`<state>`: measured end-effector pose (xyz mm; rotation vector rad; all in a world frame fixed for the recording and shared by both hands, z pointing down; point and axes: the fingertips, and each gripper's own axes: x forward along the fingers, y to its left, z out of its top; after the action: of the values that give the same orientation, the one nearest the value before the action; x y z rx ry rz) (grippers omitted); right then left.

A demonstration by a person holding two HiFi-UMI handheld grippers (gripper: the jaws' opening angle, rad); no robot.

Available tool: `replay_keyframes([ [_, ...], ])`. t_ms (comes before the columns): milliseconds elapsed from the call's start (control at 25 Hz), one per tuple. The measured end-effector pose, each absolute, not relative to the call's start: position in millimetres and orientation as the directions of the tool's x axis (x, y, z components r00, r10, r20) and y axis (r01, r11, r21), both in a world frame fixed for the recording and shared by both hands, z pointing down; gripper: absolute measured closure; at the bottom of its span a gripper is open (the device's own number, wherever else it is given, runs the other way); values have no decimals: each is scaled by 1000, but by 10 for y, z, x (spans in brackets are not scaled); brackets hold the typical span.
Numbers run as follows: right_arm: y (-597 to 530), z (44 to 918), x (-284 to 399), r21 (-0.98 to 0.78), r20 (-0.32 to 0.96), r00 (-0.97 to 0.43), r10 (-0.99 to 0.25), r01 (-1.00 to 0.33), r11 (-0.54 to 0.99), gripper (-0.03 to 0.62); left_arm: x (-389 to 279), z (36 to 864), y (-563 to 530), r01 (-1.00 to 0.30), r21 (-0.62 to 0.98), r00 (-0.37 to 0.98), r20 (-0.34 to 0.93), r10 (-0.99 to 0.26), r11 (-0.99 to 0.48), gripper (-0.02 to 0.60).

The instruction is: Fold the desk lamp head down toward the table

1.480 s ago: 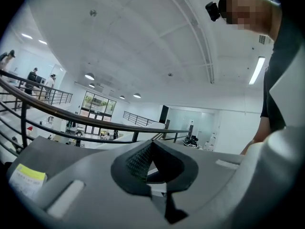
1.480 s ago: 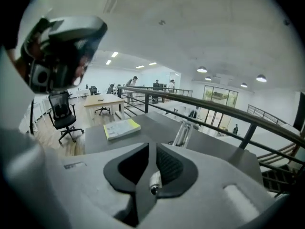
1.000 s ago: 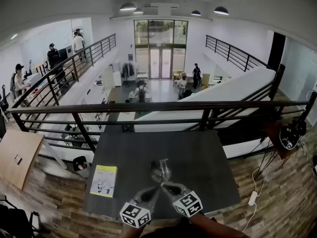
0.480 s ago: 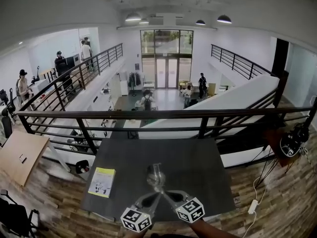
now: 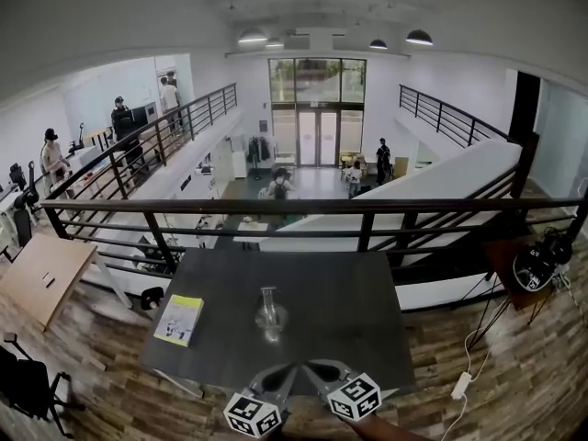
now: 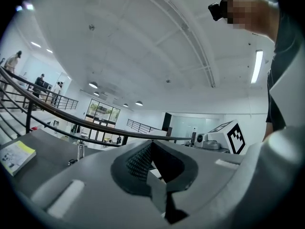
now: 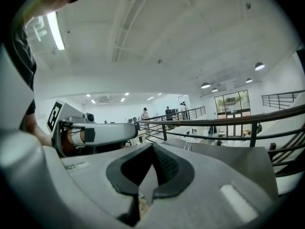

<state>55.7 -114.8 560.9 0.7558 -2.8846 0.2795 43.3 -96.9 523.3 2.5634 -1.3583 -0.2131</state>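
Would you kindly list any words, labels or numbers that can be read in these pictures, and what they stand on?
Booklet on the table: print too small to read.
Left marker cube, right marker cube: black-and-white patterns only, no words.
No text is readable anywhere.

The lamp (image 5: pixel 268 315) is too small in the head view to tell how its head is angled or where its joints bend. In the left tool (image 6: pixel 151 147) view it is no clearer, a tiny upright shape past the tool's grey body, which also hides the near part of the tabletop (image 6: pixel 52 149). The print on the booklet (image 5: pixel 179 320) is too small to read. The person's forearm (image 5: pixel 393 427) is cut off by the head view's lower edge.
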Motion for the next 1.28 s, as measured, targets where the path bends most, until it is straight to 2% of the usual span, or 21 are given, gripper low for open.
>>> replay_keyframes([
  [520,-292,5595,1032,-186,145,-909,-390,-412,892,591,879,5248,-146,-861,251,456,-3,-890,-442,580],
  [1280,-17,5493,1075,-136,127,-910,-394,-409,902,592,971,5245,100,-866,221,460,1,-888,-449,580],
])
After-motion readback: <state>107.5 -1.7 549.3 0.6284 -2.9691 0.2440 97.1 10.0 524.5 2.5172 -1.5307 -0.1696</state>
